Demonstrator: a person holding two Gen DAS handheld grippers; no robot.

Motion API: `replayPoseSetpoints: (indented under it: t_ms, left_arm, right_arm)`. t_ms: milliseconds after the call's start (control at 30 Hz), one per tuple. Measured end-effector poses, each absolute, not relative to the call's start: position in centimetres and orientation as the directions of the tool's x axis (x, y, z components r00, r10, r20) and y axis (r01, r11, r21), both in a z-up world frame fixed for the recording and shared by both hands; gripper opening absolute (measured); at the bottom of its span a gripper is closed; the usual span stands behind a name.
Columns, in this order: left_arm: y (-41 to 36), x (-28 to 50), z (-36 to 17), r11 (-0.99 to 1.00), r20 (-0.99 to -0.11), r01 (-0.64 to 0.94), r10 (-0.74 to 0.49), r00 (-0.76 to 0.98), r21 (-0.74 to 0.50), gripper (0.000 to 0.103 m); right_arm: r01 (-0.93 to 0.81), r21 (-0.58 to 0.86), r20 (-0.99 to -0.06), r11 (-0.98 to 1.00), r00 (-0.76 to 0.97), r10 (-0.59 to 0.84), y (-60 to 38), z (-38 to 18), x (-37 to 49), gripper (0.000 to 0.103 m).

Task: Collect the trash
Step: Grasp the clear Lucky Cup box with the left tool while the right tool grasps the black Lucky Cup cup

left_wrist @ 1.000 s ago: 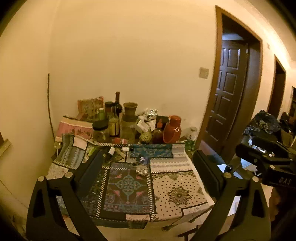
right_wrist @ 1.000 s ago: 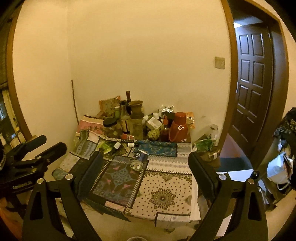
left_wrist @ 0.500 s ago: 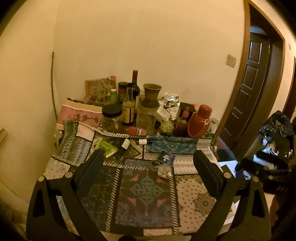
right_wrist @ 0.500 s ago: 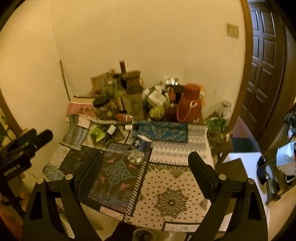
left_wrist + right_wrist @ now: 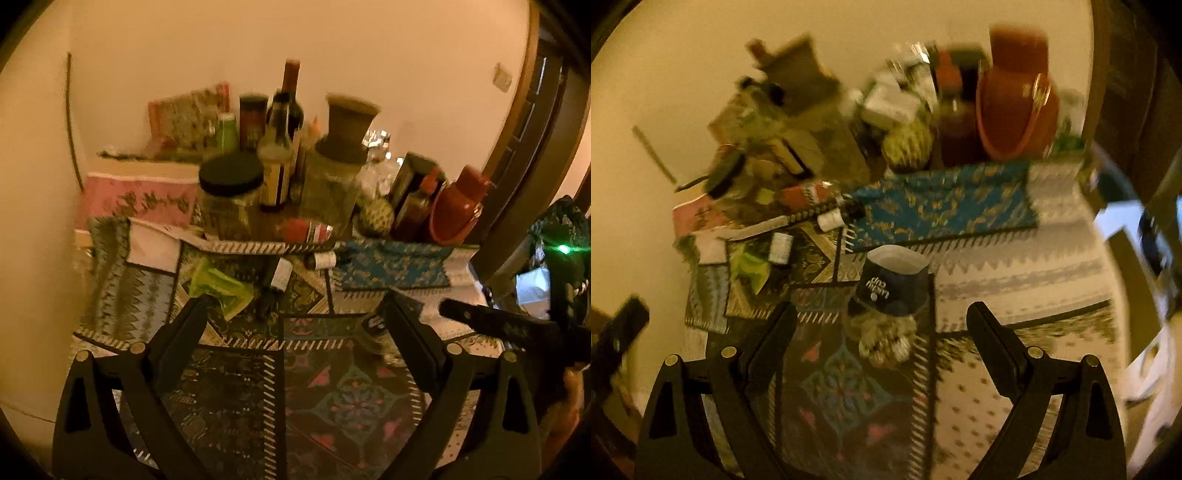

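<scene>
Left wrist view: the left gripper [image 5: 295, 317] stands wide, with nothing between its fingers, above a table [image 5: 402, 269] covered in patchwork cloth. A crumpled green wrapper [image 5: 221, 288] lies on the cloth just beyond the left finger. Near it, towards the far side, lie two small white-labelled bottles [image 5: 321, 260]. A dark pouch [image 5: 373, 325] with a clear crumpled wrapper is partly hidden behind the right finger. Along the far edge stand a black-lidded jar [image 5: 231, 195], several bottles, a brown vase [image 5: 349, 125] and a red flask [image 5: 458, 206]. The right gripper's finger enters at the right edge.

Right wrist view (blurred): the right gripper [image 5: 882, 317] is wide apart and holds nothing. The dark pouch [image 5: 894, 284], with white lettering and an open white mouth, lies on the cloth between the fingertips and slightly beyond them. The clear crumpled wrapper [image 5: 884, 341] lies touching its near end, between the fingers, clear of both pads. The green wrapper [image 5: 750, 269] lies to the left, beyond the left finger. The red flask [image 5: 1015, 99] stands at the far right. The left gripper's finger shows at the left edge.
</scene>
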State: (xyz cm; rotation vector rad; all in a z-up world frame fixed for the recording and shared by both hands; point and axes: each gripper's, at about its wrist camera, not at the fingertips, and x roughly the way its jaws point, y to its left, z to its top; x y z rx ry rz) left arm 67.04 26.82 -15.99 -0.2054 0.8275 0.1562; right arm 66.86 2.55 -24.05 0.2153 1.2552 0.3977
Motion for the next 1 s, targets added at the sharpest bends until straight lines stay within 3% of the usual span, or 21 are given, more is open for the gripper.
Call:
replayPoseSetpoints:
  t_ms: [367, 467, 500, 1000]
  left_arm:
    - [27.1, 71.1, -22.4, 0.978, -0.83, -0.155, -0.027, 0.557, -0.136, 0.098]
    - [26.4, 71.7, -23.7, 0.981, -0.847, -0.14, -0.041, 0.53, -0.135, 0.098]
    - [26.1, 71.9, -24.1, 0.981, -0.852, -0.134, -0.048, 0.522, -0.137, 0.098]
    - [19.4, 77.0, -28.7, 0.935, -0.882, -0.1, -0.279, 0.38, -0.339, 0.098]
  right_arm:
    - [-0.031, 0.363, -0.918, 0.931, 0.16, 0.363, 5.1, -31.2, 70.8, 0.091]
    - [-0.052, 0.374, -0.916, 0.926, 0.134, 0.378, 5.3, -31.8, 71.2, 0.07]
    - [-0.063, 0.389, -0.911, 0.919, 0.121, 0.394, 5.3, -31.8, 71.1, 0.066]
    - [-0.013, 0.321, -0.904, 0.947, 0.295, 0.31, -4.4, -26.2, 68.0, 0.066]
